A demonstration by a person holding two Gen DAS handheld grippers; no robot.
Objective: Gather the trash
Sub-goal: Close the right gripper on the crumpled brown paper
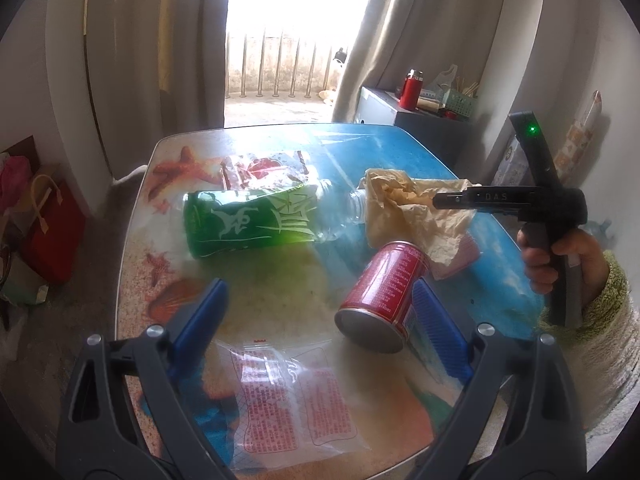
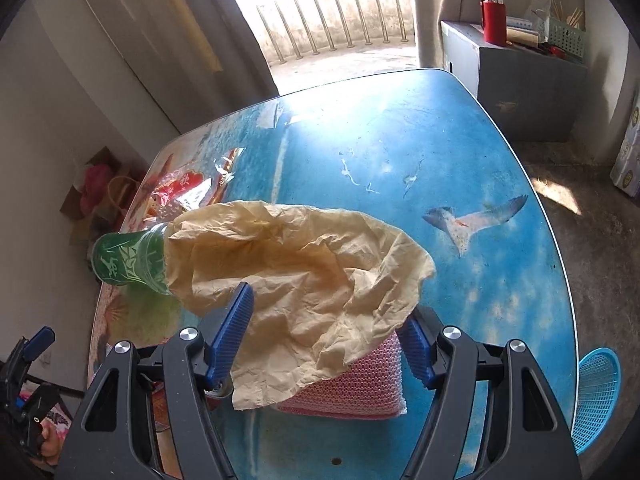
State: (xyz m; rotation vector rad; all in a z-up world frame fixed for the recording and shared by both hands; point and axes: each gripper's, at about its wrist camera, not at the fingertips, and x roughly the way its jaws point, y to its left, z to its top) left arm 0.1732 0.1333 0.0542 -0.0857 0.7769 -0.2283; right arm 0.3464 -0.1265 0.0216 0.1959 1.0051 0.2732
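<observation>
Barely begun, I judge: the green bottle (image 1: 256,220), red can (image 1: 380,296), printed plastic bag (image 1: 292,408) and crumpled paper (image 2: 304,272) all lie on the desk (image 2: 400,140). The left tool (image 1: 320,332) gapes around the can at 3 o'clock; the right tool (image 2: 328,344) stands spread about the paper, unclenched.

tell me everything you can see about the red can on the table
The red can is a small metal drinks can with white print, lying on its side on the table. Its silver end faces the camera. It sits between the open left gripper's blue fingers, close to the right-hand one. Crumpled tan paper lies just beyond it.
</observation>
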